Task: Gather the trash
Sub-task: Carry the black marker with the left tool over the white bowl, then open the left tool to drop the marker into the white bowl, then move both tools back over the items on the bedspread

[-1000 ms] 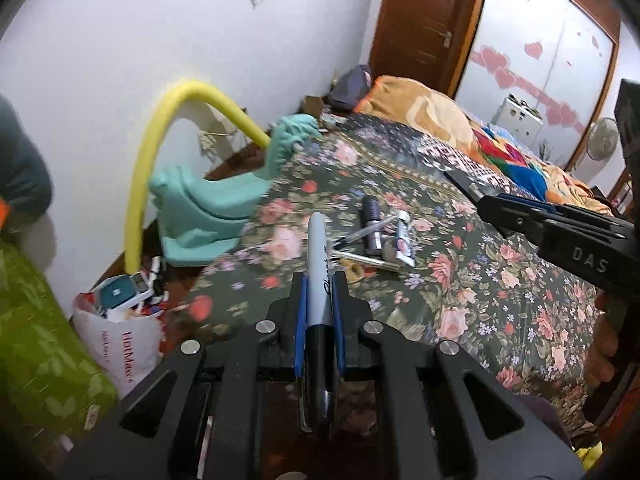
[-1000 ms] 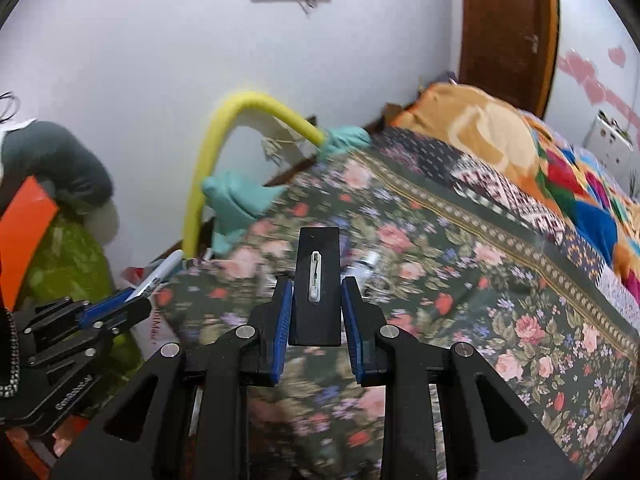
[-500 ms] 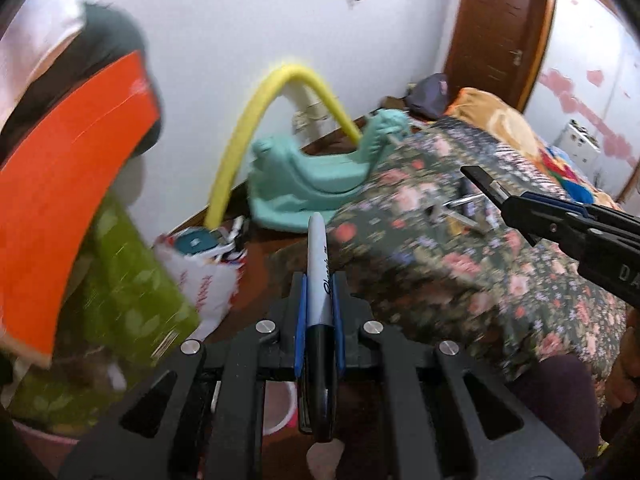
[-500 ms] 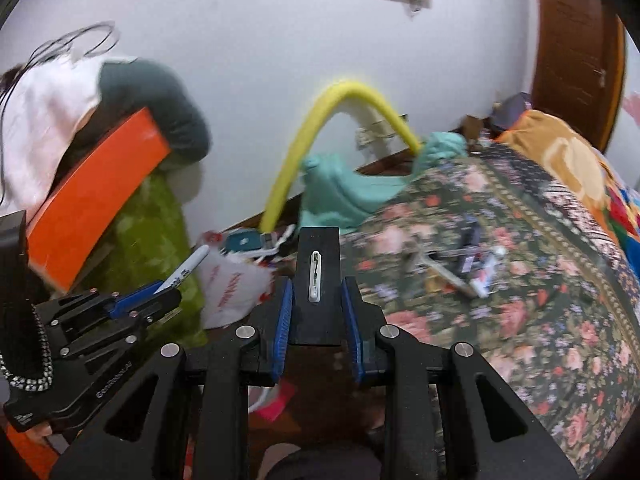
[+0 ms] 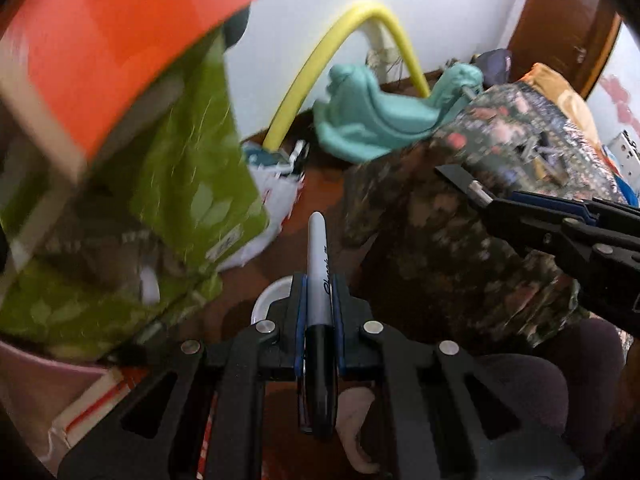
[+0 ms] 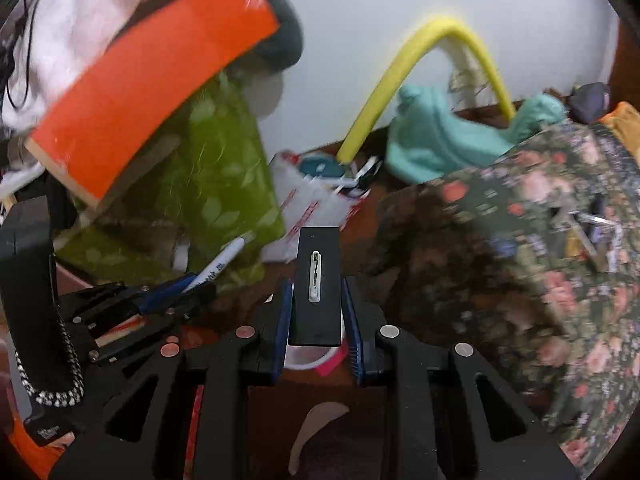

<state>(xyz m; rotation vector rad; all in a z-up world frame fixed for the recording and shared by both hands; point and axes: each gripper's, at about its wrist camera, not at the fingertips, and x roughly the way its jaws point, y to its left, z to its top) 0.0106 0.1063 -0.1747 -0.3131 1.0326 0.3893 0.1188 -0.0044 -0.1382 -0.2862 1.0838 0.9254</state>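
Note:
My left gripper (image 5: 319, 292) is shut on a Sharpie marker (image 5: 318, 256) that points forward above the floor; it also shows at the left of the right wrist view (image 6: 224, 258). My right gripper (image 6: 316, 300) is shut on a flat black name badge with a silver pin (image 6: 318, 276); the badge tip shows in the left wrist view (image 5: 460, 178). A white round container rim (image 5: 268, 300) lies on the floor just below both grippers, with something pink beside it (image 6: 332, 362). Several small items (image 6: 588, 236) lie on the floral bedspread.
A white plastic bag of rubbish (image 6: 316, 196) sits on the floor by the wall. A green leafy cloth pile (image 5: 192, 184) with an orange board (image 6: 152, 76) on top stands left. A teal ride-on toy (image 5: 376, 120) and yellow foam tube (image 5: 320, 60) stand behind. The bed (image 6: 540, 240) fills the right.
Both grippers have swung left and downward, away from the bed and toward the floor. The green pile and orange board have come much closer. Both grips are unchanged.

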